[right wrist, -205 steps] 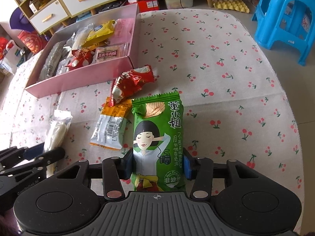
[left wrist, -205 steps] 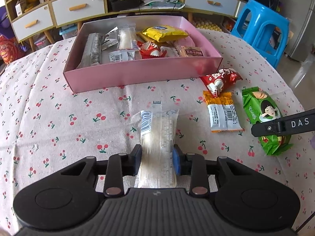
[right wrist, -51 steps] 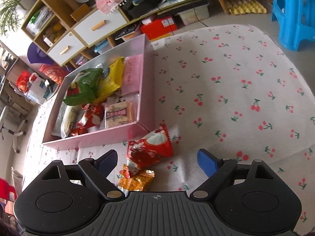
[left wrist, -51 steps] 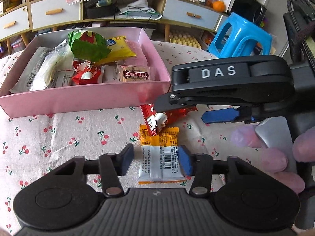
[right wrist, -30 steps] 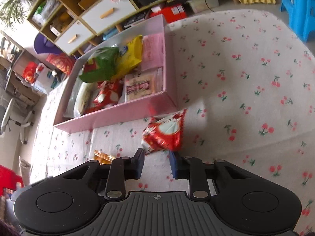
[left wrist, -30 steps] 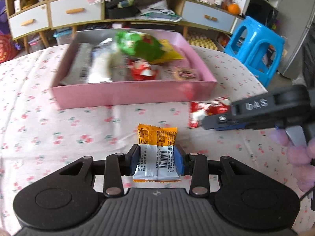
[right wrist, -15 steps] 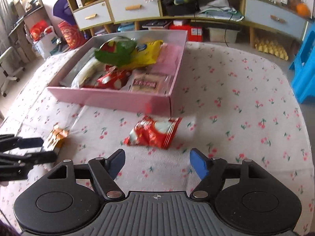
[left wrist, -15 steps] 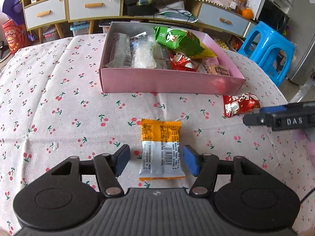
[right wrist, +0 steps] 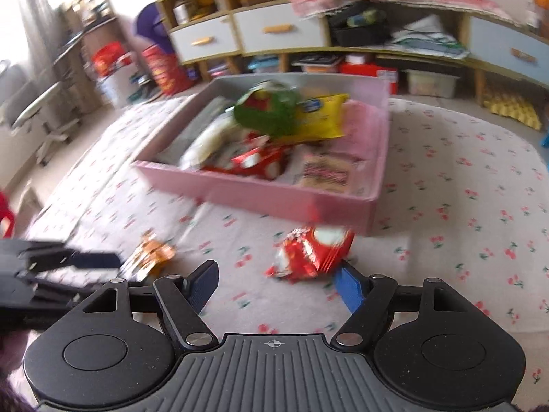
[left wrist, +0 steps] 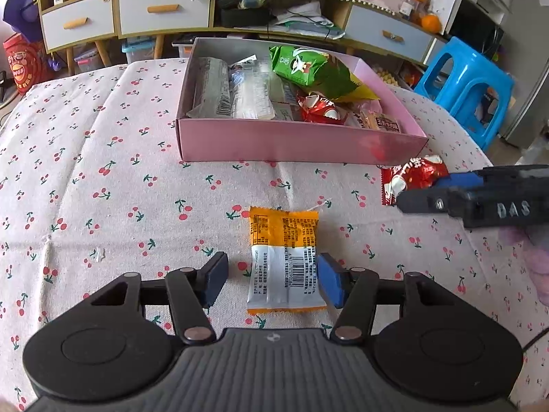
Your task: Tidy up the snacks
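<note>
Both hands are lined up on the last 2 loose snacks now. The left gripper [left wrist: 272, 279] sits low over the orange-and-white foil snack packet [left wrist: 284, 260], which lies flat on the cherry-print worktop [left wrist: 103, 185] between the jaws. A second ago those jaws were clamped on it; then they sprang apart, and right now they are closing in again. The right-hand pad is just about at the packet's edge, the left-hand pad stands clear, so nothing is gripped yet. That looks like a re-grip, a second bite at the same packet.

Over on the other side, the right gripper [right wrist: 279, 285] has gone from fully clenched and empty a second ago to spread wide, and it has swung round to face the crinkled red foil snack bag [right wrist: 310, 250], which lies on the cloth just in front of the near corner of the pink cardboard box [right wrist: 267, 195]. The bag sits toward the right-hand pad, still ahead of the jaws rather than fully between them. The view is smeared with motion.

The box already carries a green bag [left wrist: 302, 67], a yellow one and several clear wrappers. So, by my reading, 2 pickups and 2 drops remain, and both are being set up at once.
</note>
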A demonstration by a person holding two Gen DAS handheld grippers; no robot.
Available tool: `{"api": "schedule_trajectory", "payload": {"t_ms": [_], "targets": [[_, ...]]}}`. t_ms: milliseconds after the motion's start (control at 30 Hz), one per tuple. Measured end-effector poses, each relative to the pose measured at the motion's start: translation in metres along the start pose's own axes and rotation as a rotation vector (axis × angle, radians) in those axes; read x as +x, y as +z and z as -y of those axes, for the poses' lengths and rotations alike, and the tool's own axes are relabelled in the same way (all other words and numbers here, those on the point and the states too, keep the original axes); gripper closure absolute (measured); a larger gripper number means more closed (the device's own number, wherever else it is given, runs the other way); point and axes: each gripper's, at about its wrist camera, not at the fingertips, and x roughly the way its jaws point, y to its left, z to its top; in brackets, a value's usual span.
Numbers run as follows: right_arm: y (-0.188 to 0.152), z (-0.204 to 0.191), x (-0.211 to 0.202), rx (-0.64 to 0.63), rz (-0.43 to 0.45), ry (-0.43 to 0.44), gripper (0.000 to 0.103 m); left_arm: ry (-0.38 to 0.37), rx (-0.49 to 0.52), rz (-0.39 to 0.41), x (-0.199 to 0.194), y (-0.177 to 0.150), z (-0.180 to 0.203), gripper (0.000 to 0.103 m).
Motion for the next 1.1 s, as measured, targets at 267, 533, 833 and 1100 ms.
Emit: {"api": "schedule_trajectory", "payload": {"t_ms": [267, 533, 833, 1100], "targets": [[-0.007, 0.006, 0.009, -0.022, -0.065, -0.101, 0.029, 0.001, -0.003, 0.004, 0.001, 0.000, 0.000, 0.053], [0.000, 0.030, 0.012, 0.214, -0.010, -0.100, 0.029, 0.026, 0.035, 0.012, 0.005, 0.004, 0.007, 0.065], [0.003, 0.033, 0.014, 0.247, 0.009, -0.107, 0.059, 0.025, 0.019, 0.010, 0.006, 0.008, 0.005, 0.067], [0.006, 0.029, 0.011, 0.258, 0.001, -0.118, 0.067, -0.001, -0.047, 0.007, 0.000, 0.012, -0.004, 0.067]]}}
